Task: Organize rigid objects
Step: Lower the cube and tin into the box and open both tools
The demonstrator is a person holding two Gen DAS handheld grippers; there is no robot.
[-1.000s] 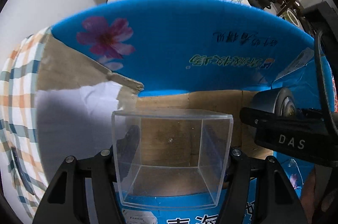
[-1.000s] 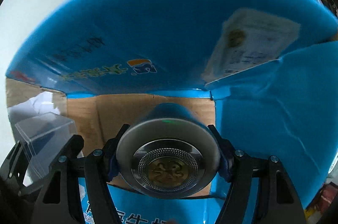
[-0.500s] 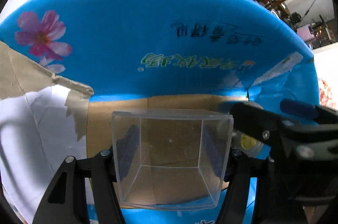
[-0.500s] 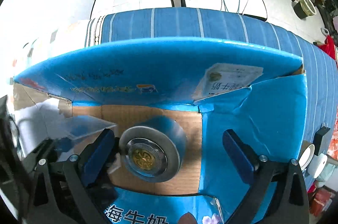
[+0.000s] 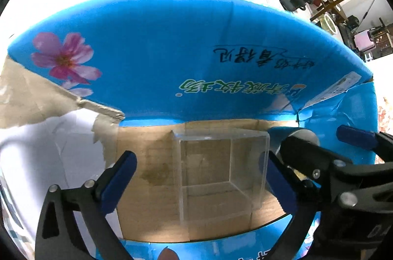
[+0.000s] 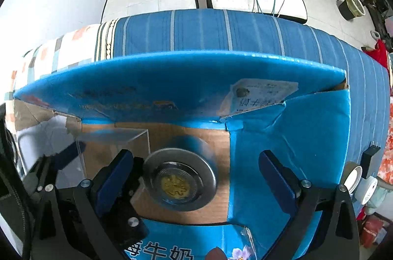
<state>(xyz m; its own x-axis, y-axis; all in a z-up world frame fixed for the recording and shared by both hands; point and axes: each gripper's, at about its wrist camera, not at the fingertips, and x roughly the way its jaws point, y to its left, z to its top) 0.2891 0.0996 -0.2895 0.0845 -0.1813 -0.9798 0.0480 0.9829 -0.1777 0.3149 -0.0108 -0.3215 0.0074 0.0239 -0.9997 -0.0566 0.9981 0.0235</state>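
Note:
A clear plastic cube box [image 5: 221,171] rests on the brown floor of a blue cardboard carton [image 5: 172,58]. My left gripper [image 5: 199,179] is open, its blue pads apart from the cube's sides. A round blue tin with a silver lid and gold emblem [image 6: 179,182] lies on the carton floor beside the cube [image 6: 113,147]. My right gripper [image 6: 194,176] is open above the tin, not touching it. In the left wrist view the right gripper's black frame hides most of the tin [image 5: 302,134].
The carton's tall back flap [image 6: 172,78] and right flap [image 6: 307,137] stand around the floor. A torn white flap [image 5: 49,149] lies at left. The carton sits on a blue striped cloth [image 6: 245,31]. White tape rolls [image 6: 361,181] sit at right.
Both grippers opened and let go: the tin first, then the clear cube, now resting on the carton floor. Both grippers pulled back and up from the carton.

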